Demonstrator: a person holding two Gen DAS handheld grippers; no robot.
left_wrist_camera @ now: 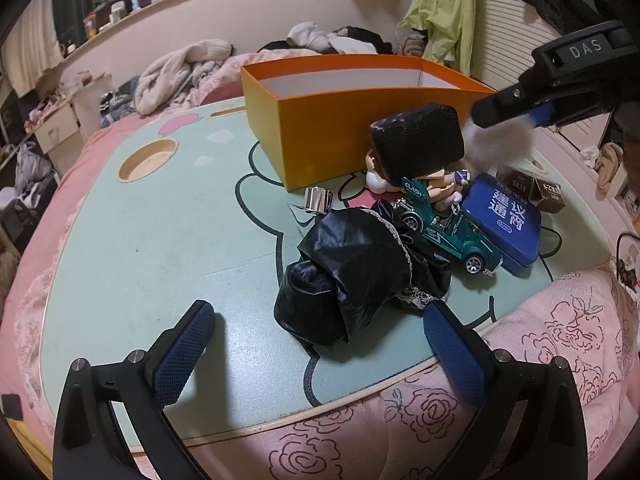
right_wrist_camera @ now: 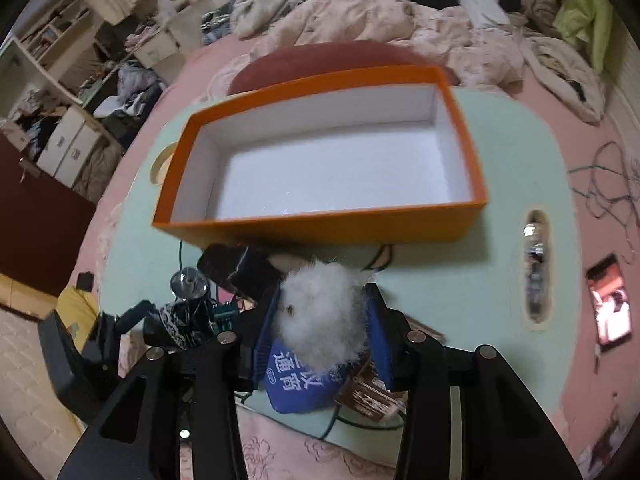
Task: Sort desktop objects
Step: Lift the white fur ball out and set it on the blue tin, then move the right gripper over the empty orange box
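Carrying a white fluffy ball (right_wrist_camera: 320,312) pinched between its pads, the right hand-held gripper (right_wrist_camera: 324,320) hangs just short of the empty orange box (right_wrist_camera: 320,224) ahead, apparently to drop it in. The left hand-held gripper (left_wrist_camera: 316,356), spread and empty, waits before the black cloth (left_wrist_camera: 352,276), toy car (left_wrist_camera: 452,232) and blue tin (left_wrist_camera: 504,220) on the worktop (left_wrist_camera: 152,256).

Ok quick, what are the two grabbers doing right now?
Left gripper: open, holding nothing, above the table edge near the black cloth.
Right gripper: closed on the white fluffy ball, in front of the orange box.
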